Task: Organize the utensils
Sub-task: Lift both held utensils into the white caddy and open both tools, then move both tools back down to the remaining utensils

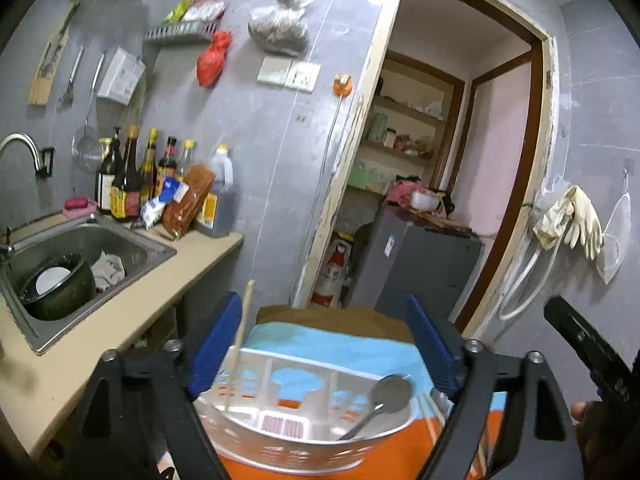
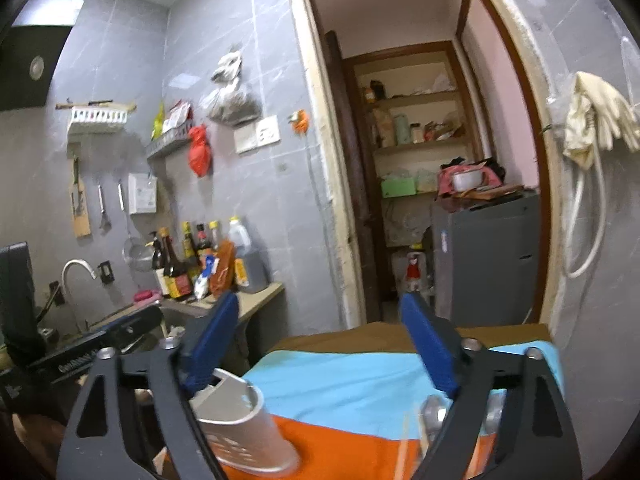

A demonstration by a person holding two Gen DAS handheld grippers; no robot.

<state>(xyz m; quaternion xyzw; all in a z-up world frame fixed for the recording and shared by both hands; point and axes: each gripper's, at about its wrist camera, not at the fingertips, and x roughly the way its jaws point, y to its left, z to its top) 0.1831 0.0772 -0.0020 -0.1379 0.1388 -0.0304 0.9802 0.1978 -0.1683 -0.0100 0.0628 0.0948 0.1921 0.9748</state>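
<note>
A white slotted utensil holder lies on a blue and orange cloth. A metal spoon rests in its right part, and a wooden chopstick stands up from its left part. My left gripper is open above the holder, its blue fingers either side, holding nothing. My right gripper is open and empty over the cloth. The holder sits by its left finger. Metal spoon bowls and chopsticks lie on the cloth near its right finger.
A steel sink with a black pot is on the counter at left, with sauce bottles behind it. An open doorway and a grey cabinet are ahead. Rubber gloves hang on the right wall.
</note>
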